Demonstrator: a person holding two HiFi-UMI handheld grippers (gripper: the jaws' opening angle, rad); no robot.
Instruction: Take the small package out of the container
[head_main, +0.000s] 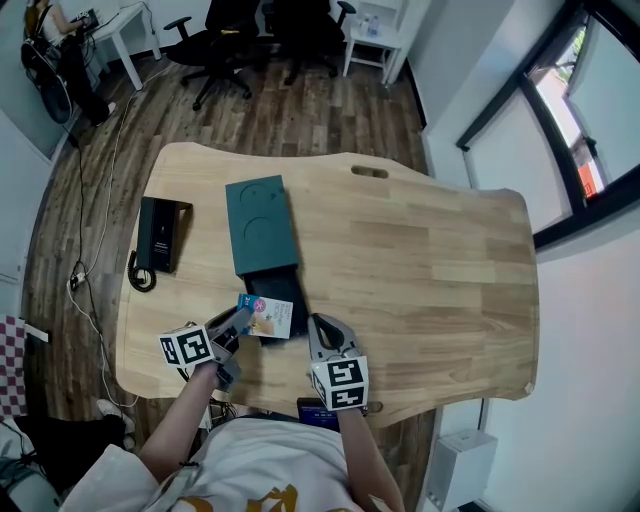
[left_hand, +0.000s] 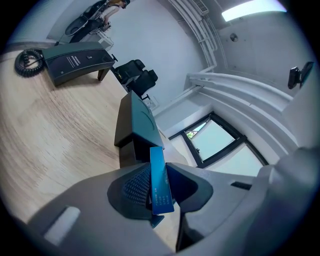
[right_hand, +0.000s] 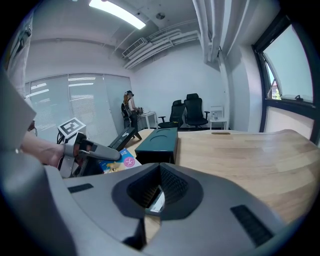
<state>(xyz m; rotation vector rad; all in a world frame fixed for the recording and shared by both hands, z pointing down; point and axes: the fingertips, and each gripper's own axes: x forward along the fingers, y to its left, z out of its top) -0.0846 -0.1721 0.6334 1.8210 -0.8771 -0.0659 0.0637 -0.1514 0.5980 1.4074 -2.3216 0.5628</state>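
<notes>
left gripper (left_hand: 160, 175), seemingly clamped on small package (head_main: 268, 315)

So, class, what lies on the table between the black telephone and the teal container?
Nothing: in the head view, the stretch of wooden table between the telephone and the container is bare.

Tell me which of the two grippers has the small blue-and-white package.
The left gripper: its jaws clamp the small blue-and-white flat package by one edge. The right gripper beside it does not touch the package.
</notes>
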